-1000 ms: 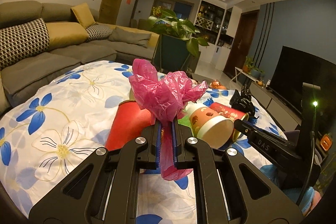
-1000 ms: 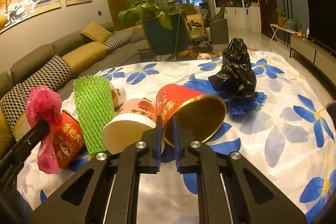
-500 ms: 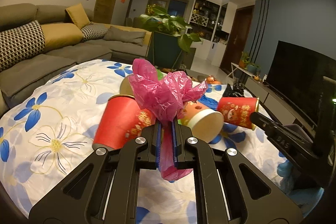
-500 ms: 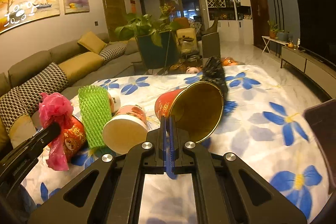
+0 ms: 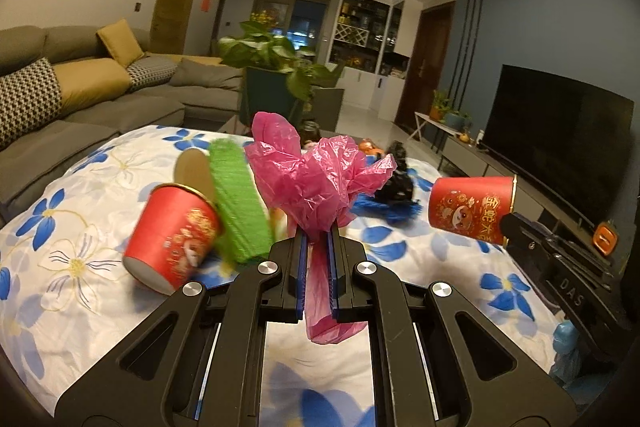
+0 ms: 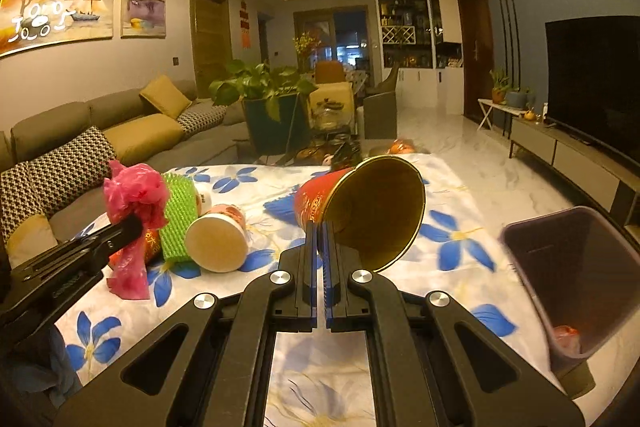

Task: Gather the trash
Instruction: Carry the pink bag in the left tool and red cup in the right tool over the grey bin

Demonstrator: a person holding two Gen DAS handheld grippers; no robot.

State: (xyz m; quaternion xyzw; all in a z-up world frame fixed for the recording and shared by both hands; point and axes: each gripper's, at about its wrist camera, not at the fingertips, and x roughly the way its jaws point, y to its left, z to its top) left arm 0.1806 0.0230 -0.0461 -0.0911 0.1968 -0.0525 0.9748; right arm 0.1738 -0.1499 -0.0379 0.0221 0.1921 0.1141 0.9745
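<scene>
Trash in both our grippers — left gripper [image 5: 318, 247] clamps a pink bag [image 5: 316, 183], right gripper [image 6: 320, 239] pinches a red cup [image 6: 372, 211] by its rim, held above the table [image 6: 460, 267] — bin [image 6: 580, 279] just beside.

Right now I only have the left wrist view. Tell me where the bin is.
Observer: A dark bin sits just right of the right gripper, with its mouth open.
Operator: Report what's inside it.
Observer: Something small and orange-red lies at the bottom; I can't tell what it is.
Operator: Check the grip on the red cup.
Observer: The right jaws are shut on the rim of the red cup, whose gold inside faces the camera.
</scene>
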